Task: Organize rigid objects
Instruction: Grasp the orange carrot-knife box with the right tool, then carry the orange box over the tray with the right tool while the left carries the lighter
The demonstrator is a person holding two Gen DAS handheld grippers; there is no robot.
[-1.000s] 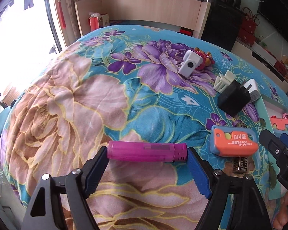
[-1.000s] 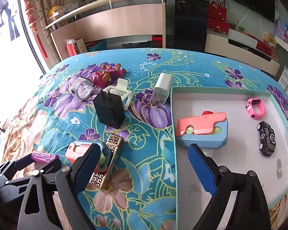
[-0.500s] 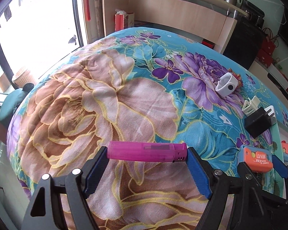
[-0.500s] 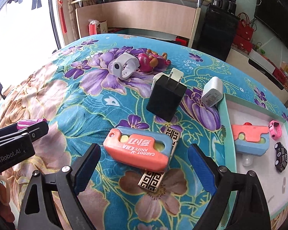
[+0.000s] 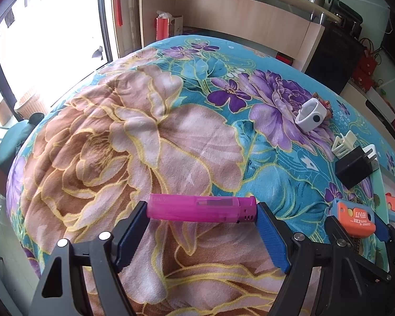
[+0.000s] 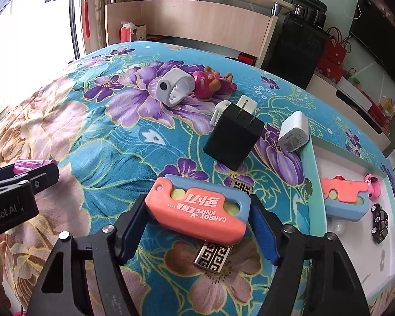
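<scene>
1. The left gripper (image 5: pixel 201 212) is clamping the pink lighter (image 5: pixel 201 208) endwise, lifting it for the tray (image 6: pixel 309 158).
2. The right gripper (image 6: pixel 197 208) has just been closing around the carrot knife (image 6: pixel 197 206) near the tray, pads touching its ends.

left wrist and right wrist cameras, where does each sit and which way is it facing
Left wrist: on the left hand-held gripper, angled down at the floral blanket; its blue pads clamp a translucent pink lighter.
Right wrist: on the right hand-held gripper, angled down; its jaws have just been closing around an orange-and-blue carrot knife toy, pale green tray at right.
Shared: lighter, knife toy, black plug adapter, each other's gripper.
</scene>
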